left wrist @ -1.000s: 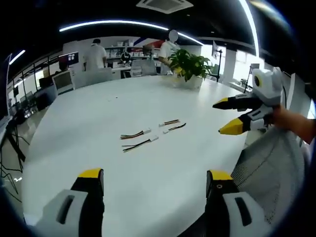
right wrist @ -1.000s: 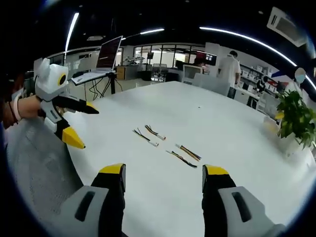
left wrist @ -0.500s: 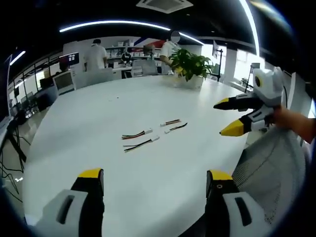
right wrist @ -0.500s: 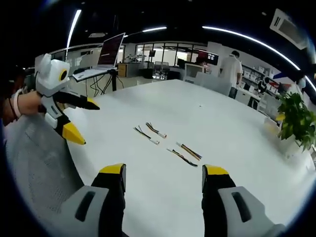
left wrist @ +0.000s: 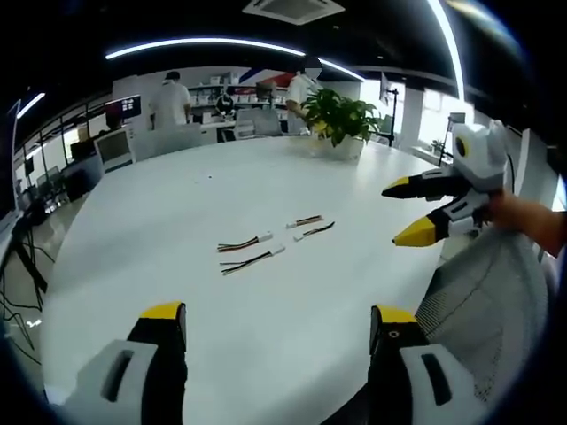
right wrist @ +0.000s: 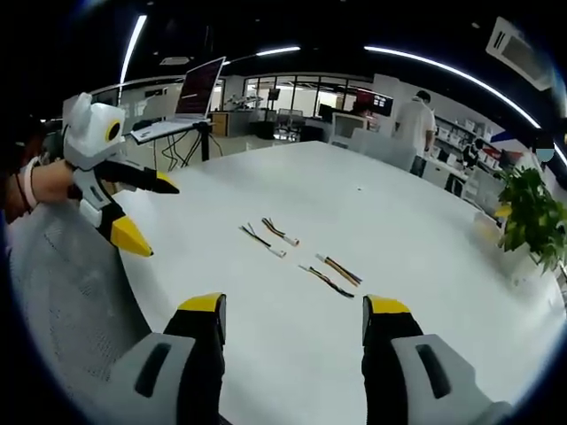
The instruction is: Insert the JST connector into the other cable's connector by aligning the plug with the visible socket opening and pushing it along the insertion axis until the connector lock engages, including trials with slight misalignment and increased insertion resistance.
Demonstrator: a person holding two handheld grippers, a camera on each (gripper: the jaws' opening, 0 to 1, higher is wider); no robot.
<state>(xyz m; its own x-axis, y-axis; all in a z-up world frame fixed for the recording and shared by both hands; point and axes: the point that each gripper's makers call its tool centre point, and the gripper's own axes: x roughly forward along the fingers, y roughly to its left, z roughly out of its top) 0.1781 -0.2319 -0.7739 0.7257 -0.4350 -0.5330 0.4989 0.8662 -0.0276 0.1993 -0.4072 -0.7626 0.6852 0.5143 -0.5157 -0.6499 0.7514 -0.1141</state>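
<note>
Several short JST cables with white connectors lie on the white table (left wrist: 177, 204). In the left gripper view one pair (left wrist: 251, 251) lies left and another pair (left wrist: 308, 226) right. The right gripper view shows those pairs as a left pair (right wrist: 266, 237) and a right pair (right wrist: 330, 274). My left gripper (left wrist: 276, 329) is open and empty, well short of the cables; it also appears in the right gripper view (right wrist: 143, 212) at the left. My right gripper (right wrist: 292, 326) is open and empty too, and appears in the left gripper view (left wrist: 409, 210) at the right, held by a hand.
A potted plant (left wrist: 338, 119) stands at the table's far side. A grey mesh chair back (left wrist: 483, 305) is close beside the table edge. People stand by desks (left wrist: 173, 99) behind. A laptop on a stand (right wrist: 190, 102) is off the table.
</note>
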